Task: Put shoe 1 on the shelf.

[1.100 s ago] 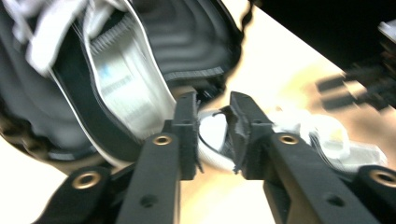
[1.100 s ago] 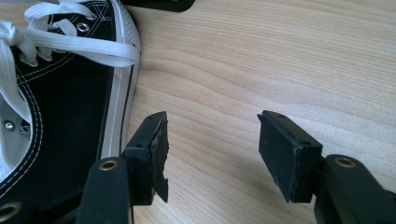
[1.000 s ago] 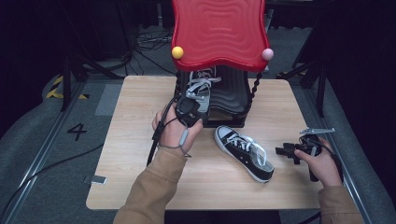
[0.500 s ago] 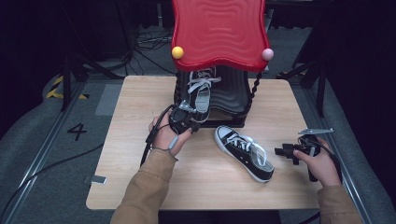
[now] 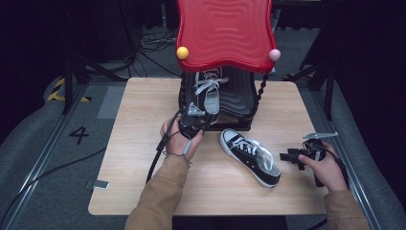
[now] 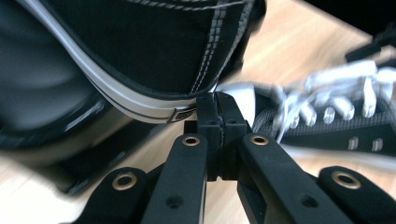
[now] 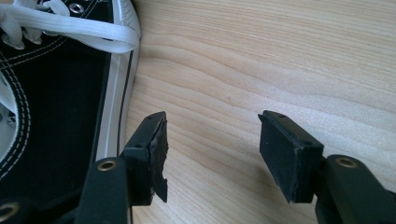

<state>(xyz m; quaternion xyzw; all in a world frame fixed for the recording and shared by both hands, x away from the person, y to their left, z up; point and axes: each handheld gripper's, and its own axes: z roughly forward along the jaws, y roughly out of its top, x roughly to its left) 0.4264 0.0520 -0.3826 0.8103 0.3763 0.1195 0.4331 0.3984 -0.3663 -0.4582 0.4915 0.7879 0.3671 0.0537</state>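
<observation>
A black sneaker with white laces point(image 5: 208, 94) leans toe-up on a black stand point(image 5: 239, 103) under a red wavy top point(image 5: 224, 33). My left gripper point(image 5: 199, 120) is at its heel, and in the left gripper view the left gripper point(image 6: 217, 106) is shut, its tips just under the heel point(image 6: 154, 51) with nothing seen between them. A second sneaker point(image 5: 250, 152) lies on the table. My right gripper point(image 5: 291, 156) is open beside its heel end. In the right gripper view the right gripper point(image 7: 212, 144) hovers over bare wood, with the sneaker point(image 7: 51, 93) to its left.
The wooden table point(image 5: 143, 96) stands on a grey floor with cables point(image 5: 52, 167) to the left. A yellow ball point(image 5: 182, 52) and a pink ball point(image 5: 274, 54) hang at the red top's corners. Dark stands point(image 5: 330, 81) rise at the right.
My left hand has drawn back a little from the stand and shifted slightly, staying near the shoe's heel. The right gripper and the sneaker on the table have not moved.
</observation>
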